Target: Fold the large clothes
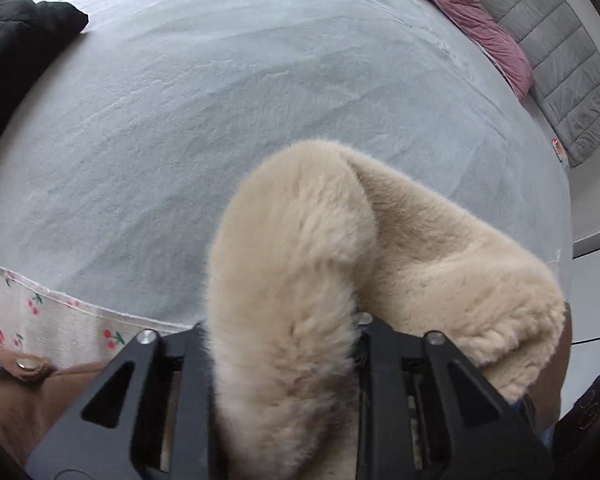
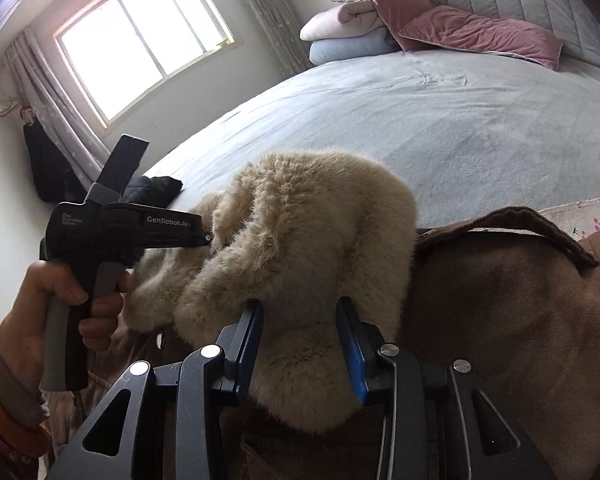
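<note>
Both grippers are holding the coat's fur collar point(image 2: 300, 216) up over the near edge of the bed point(image 1: 220, 120). The left gripper point(image 1: 284, 360) is pinching a thick roll of fur; the right gripper point(image 2: 300, 340) is clamping another bunch, with the brown coat point(image 2: 500, 320) hanging below. The pile is looking slippery, so 1 grip is risking sliding off and dropping the coat into a heap.

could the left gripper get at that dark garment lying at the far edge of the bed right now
Probably not as things stand. The left gripper is shut on the cream fur collar, so it is occupied. The blue bed sheet between it and the dark garment is bare, so only the grip hinders it.
</note>
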A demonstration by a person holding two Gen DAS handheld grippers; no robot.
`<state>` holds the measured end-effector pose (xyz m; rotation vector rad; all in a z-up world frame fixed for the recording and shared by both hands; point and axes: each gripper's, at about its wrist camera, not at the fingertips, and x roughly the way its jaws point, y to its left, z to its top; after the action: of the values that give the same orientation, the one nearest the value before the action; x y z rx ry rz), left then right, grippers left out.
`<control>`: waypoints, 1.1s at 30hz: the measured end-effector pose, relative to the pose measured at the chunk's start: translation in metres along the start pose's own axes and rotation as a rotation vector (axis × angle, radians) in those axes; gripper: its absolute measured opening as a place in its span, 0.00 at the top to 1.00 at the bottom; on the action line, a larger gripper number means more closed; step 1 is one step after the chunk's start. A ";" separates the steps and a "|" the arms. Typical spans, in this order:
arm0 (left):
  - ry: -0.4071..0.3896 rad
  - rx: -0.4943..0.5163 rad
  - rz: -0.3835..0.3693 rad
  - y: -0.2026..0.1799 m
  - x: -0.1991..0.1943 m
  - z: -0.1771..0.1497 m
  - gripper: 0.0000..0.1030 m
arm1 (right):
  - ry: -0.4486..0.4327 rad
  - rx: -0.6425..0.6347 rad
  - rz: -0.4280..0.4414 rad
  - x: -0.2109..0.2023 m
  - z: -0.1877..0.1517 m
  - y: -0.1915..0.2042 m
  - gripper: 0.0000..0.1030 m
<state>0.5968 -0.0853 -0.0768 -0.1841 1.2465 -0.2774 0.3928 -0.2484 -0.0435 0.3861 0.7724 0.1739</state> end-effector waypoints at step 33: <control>-0.303 0.026 0.008 0.061 -0.064 -0.045 0.43 | -0.037 -0.015 -0.047 -0.014 0.008 0.025 0.46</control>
<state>0.5423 -0.0066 -0.0502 -0.1912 0.9425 -0.2478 0.3876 -0.2317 -0.0192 0.3563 0.7423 0.1284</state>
